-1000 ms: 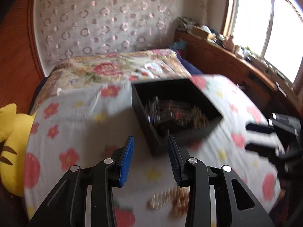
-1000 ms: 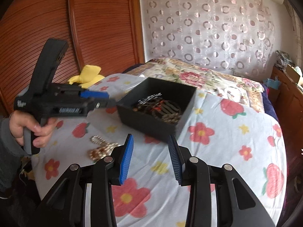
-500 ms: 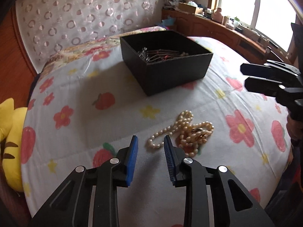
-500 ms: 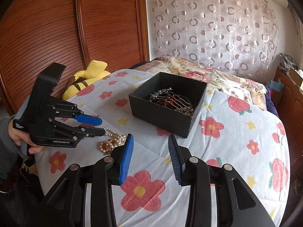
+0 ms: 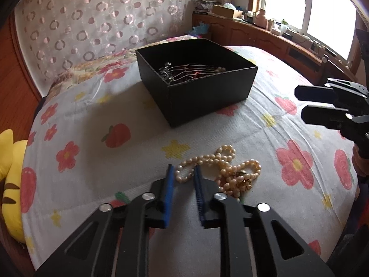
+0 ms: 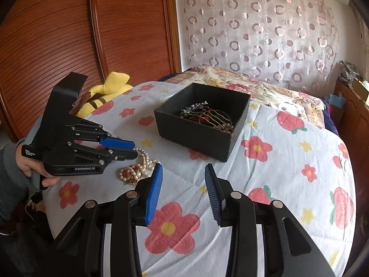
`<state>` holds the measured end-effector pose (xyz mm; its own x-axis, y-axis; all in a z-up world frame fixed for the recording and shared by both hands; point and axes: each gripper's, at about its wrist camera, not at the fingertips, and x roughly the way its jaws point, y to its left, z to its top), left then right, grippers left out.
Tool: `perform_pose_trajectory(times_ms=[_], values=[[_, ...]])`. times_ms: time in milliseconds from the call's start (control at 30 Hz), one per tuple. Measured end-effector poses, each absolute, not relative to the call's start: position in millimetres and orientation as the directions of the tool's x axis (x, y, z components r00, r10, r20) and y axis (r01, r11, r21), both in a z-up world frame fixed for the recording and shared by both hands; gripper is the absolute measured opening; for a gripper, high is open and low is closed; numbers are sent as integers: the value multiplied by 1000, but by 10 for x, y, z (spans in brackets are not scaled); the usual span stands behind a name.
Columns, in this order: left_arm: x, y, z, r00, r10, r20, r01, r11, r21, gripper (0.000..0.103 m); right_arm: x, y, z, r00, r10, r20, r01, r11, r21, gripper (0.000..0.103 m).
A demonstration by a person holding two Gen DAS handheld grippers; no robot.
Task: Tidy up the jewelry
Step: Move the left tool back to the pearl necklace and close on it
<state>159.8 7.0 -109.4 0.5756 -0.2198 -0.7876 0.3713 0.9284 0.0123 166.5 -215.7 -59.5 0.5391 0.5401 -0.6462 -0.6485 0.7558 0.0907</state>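
Observation:
A cream pearl necklace (image 5: 221, 168) lies bunched on the flowered bedspread (image 5: 92, 124). My left gripper (image 5: 183, 169) is open, low over the spread, its blue pads either side of the necklace's near loop. In the right wrist view the left gripper (image 6: 136, 149) sits right at the pearl necklace (image 6: 138, 166). A black open box (image 5: 196, 80) holding several jewelry pieces stands beyond the pearls; it also shows in the right wrist view (image 6: 203, 120). My right gripper (image 6: 183, 169) is open and empty above the spread, near the box's front corner.
A yellow plush toy (image 6: 103, 92) lies at the bed's left edge by the wooden wardrobe (image 6: 69, 34). A wooden sideboard (image 5: 276, 39) with clutter runs under the window on the right. A patterned curtain (image 6: 253, 30) hangs behind the bed.
My left gripper has swung down from facing the box and come forward to the pearl necklace, its jaws narrowing around the near loop. The right gripper has barely moved.

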Motion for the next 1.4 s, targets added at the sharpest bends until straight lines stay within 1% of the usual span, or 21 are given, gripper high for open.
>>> perform_pose_trajectory(times_ms=[133, 200, 233, 267, 367, 500, 600, 733, 933, 1100, 1133, 1167, 1267, 1400], values=[[1567, 30, -1085, 575, -232, -785, 391, 920, 15, 9, 1675, -2198, -640, 534, 541, -650, -643, 759, 103, 41], [1524, 41, -1026, 595, -235, -769, 377, 926, 9, 9, 1676, -2214, -662, 532, 540, -652, -641, 760, 106, 41], [1497, 47, -977, 608, -239, -757, 372, 928, 6, 1, 1675, -2219, -672, 531, 540, -653, -640, 761, 108, 41], [1476, 50, -934, 617, -243, -748, 368, 930, 1, 0, 1678, -2220, -679, 530, 540, -654, -640, 761, 109, 41], [1395, 74, -693, 655, -270, -706, 363, 932, -20, 0, 1673, -2218, -707, 526, 540, -658, -639, 761, 113, 41], [1340, 46, -494, 676, -287, -679, 384, 923, -8, 0, 1664, -2187, -710, 522, 542, -659, -644, 757, 113, 41], [1432, 20, -531, 652, -279, -705, 393, 919, 0, 0, 1657, -2172, -699, 521, 545, -657, -646, 755, 113, 41], [1638, 24, -761, 608, -221, -763, 383, 923, 38, 0, 1653, -2167, -696, 521, 546, -656, -646, 755, 116, 41], [1782, 120, -1023, 533, -208, -820, 378, 926, 11, 0, 1645, -2164, -693, 520, 545, -657, -643, 757, 119, 41], [1772, 113, -1050, 524, -220, -823, 390, 921, 2, 11, 1645, -2165, -701, 520, 546, -657, -642, 757, 122, 41], [1769, 113, -1041, 529, -217, -820, 386, 922, 4, 16, 1648, -2169, -701, 520, 545, -657, -642, 757, 120, 41], [1765, 113, -1033, 534, -218, -817, 384, 923, 4, 20, 1651, -2175, -702, 520, 546, -657, -642, 757, 121, 41], [1756, 126, -1005, 536, -247, -807, 385, 923, -26, 21, 1651, -2168, -704, 520, 545, -657, -641, 758, 121, 41], [1745, 75, -1046, 526, -238, -817, 400, 917, -10, 21, 1654, -2177, -712, 519, 544, -659, -640, 758, 122, 41]])
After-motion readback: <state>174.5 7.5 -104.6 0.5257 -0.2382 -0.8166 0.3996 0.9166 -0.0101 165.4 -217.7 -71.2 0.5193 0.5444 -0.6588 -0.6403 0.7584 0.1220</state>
